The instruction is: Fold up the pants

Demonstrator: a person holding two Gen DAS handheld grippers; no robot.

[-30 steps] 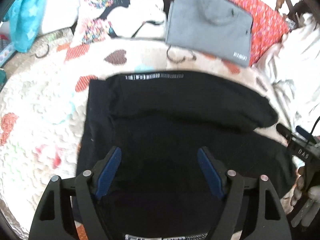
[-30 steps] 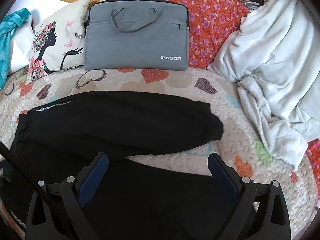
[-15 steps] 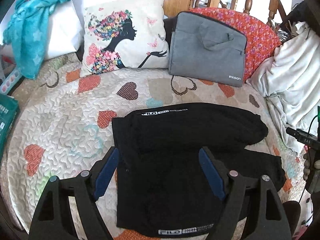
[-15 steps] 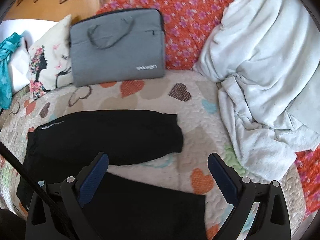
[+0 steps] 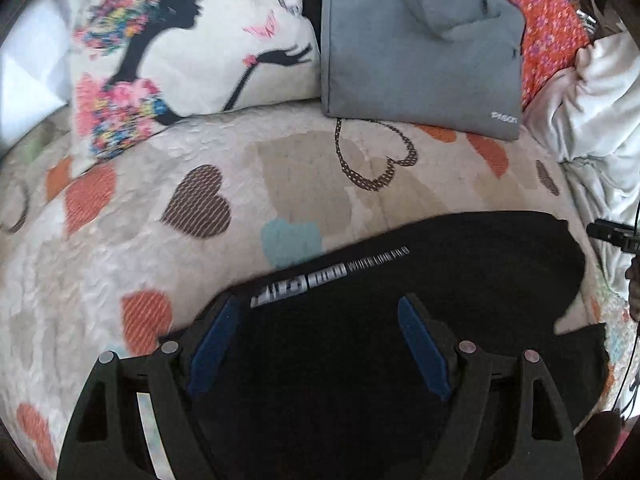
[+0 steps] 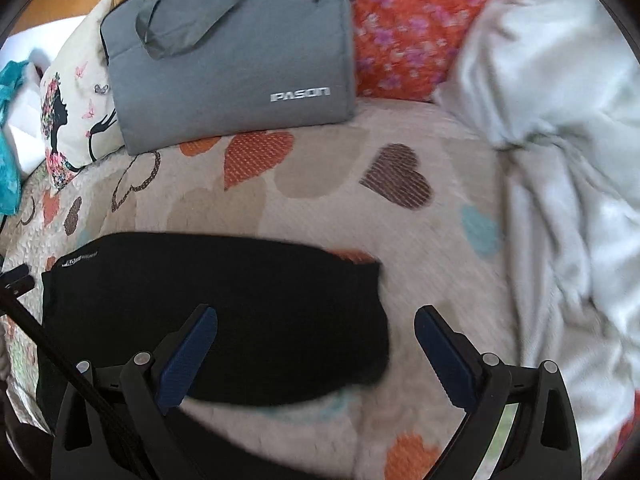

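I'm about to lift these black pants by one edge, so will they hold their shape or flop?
The pants will likely flop: they lie flat and follow the quilt with soft, rounded folds. They probably won't slide much, since the quilt looks textured. The upper layer may slip off, as nothing pins it; both grippers are open.

Home setting, a bed or daybed in a lived-in room. We note a quilted bedspread [image 6: 320, 200] printed with hearts, a decorative pillow [image 5: 188, 44] showing a woman's silhouette with flowers, and a red floral cushion [image 6: 404, 28] propped at the back. A grey laptop bag [image 6: 232, 60] leans against the cushions. A rumpled white blanket [image 6: 560, 140] lies heaped on one side, a teal cloth [image 6: 8, 168] on the other.
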